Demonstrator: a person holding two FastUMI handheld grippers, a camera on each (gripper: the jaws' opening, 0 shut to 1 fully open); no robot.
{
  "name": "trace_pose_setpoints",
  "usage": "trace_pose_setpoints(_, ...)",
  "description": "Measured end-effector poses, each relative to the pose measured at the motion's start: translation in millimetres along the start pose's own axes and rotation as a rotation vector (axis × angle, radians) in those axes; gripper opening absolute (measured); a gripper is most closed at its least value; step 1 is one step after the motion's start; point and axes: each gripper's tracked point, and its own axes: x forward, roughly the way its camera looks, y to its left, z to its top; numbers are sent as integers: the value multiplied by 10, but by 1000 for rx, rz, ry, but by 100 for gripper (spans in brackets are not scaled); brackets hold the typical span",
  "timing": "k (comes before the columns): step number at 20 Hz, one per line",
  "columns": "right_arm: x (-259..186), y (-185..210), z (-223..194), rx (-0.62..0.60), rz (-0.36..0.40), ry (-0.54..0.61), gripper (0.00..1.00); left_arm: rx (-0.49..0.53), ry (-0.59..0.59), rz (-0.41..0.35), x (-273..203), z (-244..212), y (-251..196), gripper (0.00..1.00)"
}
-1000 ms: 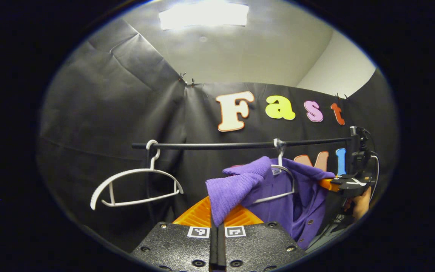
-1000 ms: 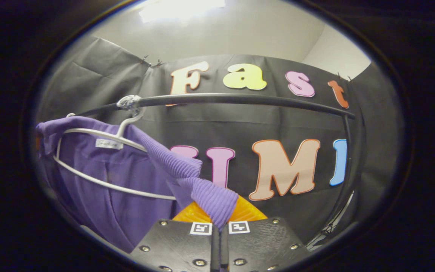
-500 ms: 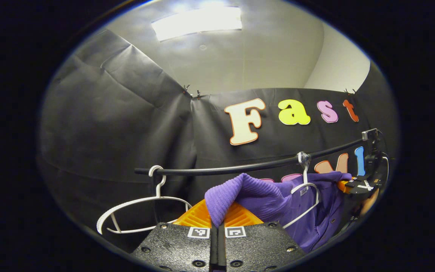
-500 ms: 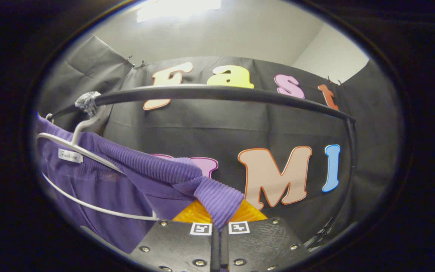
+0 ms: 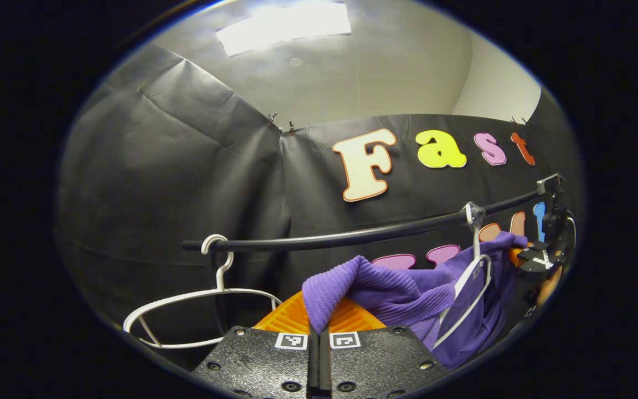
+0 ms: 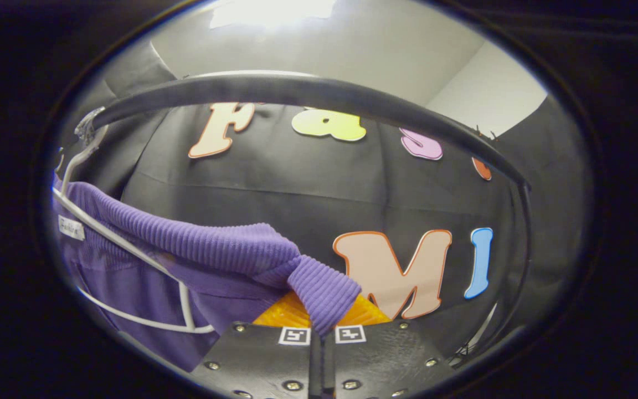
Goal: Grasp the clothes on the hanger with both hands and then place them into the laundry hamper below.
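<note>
Garment: purple, ribbed knit at collar edge, smoother purple cloth below; small white label inside neck. Hangers: both white, the empty one at left and the one carrying the garment. Rail: black. Booth wall: black cloth, creased. Ceiling: pale grey-white.

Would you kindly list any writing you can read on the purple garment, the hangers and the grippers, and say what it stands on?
White tag at the purple garment collar: printed writing, too blurred to read.
Square markers on the right gripper and left gripper: black-and-white patterns, no words.
Empty white hanger: no writing visible.
</note>
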Motion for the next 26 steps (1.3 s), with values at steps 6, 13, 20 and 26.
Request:
trace_pose_setpoints(6,244,122,-210,30,32,9,0,101,-53,78,299,13,125,0)
trace_pose_setpoints(13,257,373,-1063,27,83,163,2,-49,83,15,359,-752,33,0)
trace_pose_setpoints(20,37,456,-1725,145,78,323,0,-146,205,0,136,-1539,-30,0)
trace_pose_setpoints(26,-293,443,-2231,161,80,451,2,-218,314,-64,-95,-2091,-272,0)
